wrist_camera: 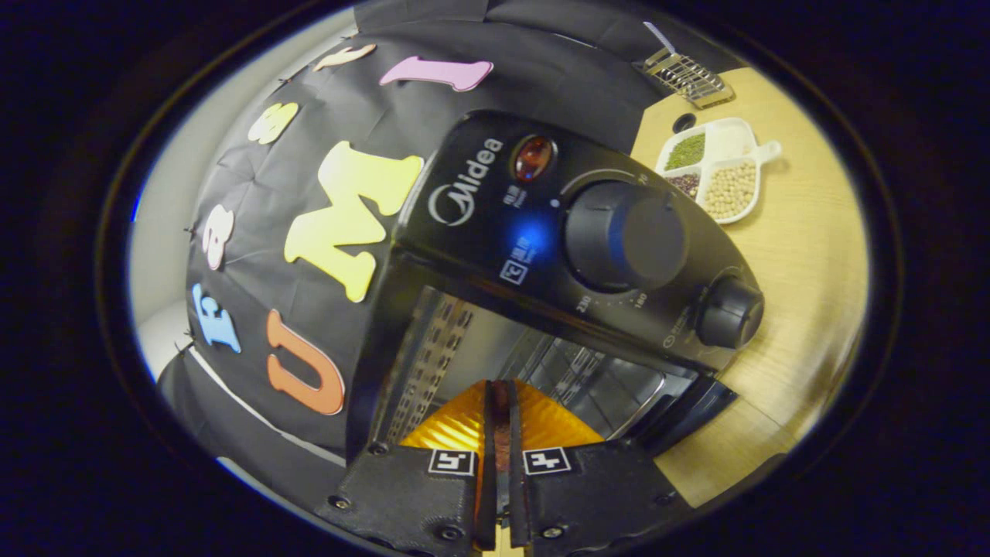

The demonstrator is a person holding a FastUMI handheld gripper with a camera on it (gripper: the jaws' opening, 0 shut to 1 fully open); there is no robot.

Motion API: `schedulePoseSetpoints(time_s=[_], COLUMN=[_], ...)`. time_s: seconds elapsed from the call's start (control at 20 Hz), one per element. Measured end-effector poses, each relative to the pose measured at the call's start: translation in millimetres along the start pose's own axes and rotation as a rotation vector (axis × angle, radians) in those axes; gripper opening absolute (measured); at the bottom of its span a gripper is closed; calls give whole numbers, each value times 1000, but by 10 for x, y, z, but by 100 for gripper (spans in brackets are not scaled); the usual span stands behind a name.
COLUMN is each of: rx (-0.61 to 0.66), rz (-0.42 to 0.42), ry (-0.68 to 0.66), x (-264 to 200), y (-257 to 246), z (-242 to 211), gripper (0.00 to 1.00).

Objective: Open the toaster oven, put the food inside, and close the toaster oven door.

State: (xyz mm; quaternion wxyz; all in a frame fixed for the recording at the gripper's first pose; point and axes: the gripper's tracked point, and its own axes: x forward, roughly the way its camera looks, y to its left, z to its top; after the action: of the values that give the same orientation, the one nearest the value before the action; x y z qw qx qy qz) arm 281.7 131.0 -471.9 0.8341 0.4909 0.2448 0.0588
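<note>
The black toaster oven (495,224) stands close in front of me and appears tilted in the view. Its control panel carries a large knob (625,236), a small knob (727,312) and a red lamp (534,157). The oven's cavity (572,371) is open, with a perforated side wall and a wire rack inside. My gripper (499,387) is shut on the rim of a golden ribbed foil cup (545,424), which sits at the mouth of the cavity. Both fingers press on a thin brownish edge between them. What the cup holds is hidden by the fingers.
A wooden table (804,255) runs beside the oven. On it lie a white divided dish (719,139) with beans and grains and, further back, a metal wire rack (688,75). The booth's black cloth wall is behind the oven.
</note>
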Motion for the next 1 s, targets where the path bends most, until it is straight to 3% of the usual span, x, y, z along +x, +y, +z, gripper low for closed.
schedulePoseSetpoints(time_s=[0.25,0.7,0.85,1.0], rx=[-164,-509,-616,-754], rz=[-162,-291,-283,-274], ry=[14,51,24,12], x=[-1,-235,-405,-661], y=[-294,-334,-188,43], z=[-55,54,149,193], gripper=[15,20,32,60])
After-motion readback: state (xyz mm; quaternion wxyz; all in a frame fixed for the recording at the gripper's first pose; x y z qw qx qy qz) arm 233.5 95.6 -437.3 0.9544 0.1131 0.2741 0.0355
